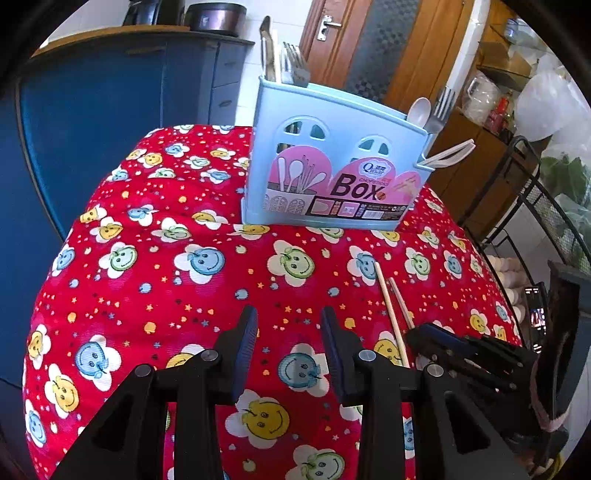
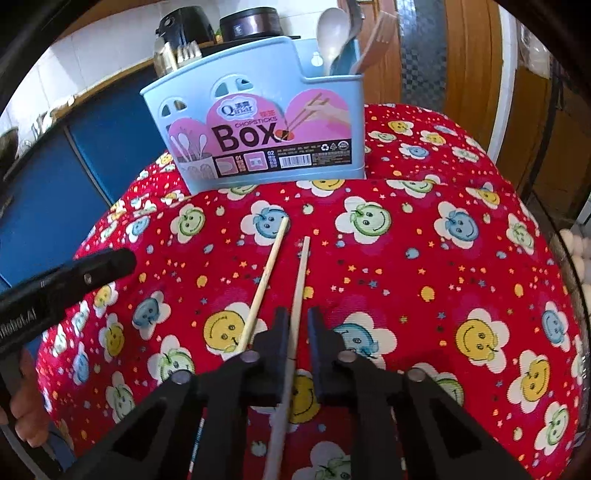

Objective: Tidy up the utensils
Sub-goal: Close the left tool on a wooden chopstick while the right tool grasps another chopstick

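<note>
Two pale wooden chopsticks lie on the red smiley-patterned cloth (image 2: 424,258). My right gripper (image 2: 298,317) is shut on the right chopstick (image 2: 301,273), which runs between its jaws and back under the camera. The left chopstick (image 2: 264,280) lies free beside it, angled away. Behind them stands the light blue chopsticks box (image 2: 258,129), holding a white spoon (image 2: 332,33) and other utensils. My left gripper (image 1: 288,321) hovers open over bare cloth, left of both chopsticks (image 1: 389,310). The box (image 1: 332,173) is straight ahead of it, and the right gripper (image 1: 424,334) shows at its right.
A blue cabinet (image 1: 110,110) stands behind and left of the table, with dark pots on top. A wooden door (image 1: 369,44) is at the back. A black wire rack (image 1: 535,206) with eggs and bags stands close to the table's right edge.
</note>
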`<state>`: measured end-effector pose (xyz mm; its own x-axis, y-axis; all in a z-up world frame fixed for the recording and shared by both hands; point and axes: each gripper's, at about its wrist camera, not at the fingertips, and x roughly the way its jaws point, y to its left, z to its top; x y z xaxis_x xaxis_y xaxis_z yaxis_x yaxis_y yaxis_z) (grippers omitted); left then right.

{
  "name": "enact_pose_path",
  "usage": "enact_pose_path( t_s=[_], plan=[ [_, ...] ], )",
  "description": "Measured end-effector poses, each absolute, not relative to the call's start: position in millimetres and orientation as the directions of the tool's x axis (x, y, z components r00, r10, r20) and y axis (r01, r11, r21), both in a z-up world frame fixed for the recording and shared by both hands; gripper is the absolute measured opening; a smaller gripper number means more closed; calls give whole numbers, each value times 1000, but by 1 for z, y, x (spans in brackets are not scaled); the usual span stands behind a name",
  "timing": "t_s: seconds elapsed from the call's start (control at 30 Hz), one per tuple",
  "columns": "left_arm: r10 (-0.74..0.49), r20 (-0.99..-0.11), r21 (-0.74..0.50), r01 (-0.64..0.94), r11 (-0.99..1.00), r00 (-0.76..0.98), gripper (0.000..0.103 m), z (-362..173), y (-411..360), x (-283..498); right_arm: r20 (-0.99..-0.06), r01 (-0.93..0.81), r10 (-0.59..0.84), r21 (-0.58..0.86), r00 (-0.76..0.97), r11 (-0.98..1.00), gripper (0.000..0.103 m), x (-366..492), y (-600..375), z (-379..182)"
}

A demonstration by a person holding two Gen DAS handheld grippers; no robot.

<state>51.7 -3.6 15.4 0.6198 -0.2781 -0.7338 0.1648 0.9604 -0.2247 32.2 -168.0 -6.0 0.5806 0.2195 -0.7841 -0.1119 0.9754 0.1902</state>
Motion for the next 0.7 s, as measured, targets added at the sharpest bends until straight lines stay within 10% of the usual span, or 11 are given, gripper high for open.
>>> enact_pose_path(
  t_s=[0.7],
  plan=[
    [-304,-772,-212,226,951,558,36,10,-63,52,-697,-64,324,372,640,926,7,17,-236,10]
  ],
)
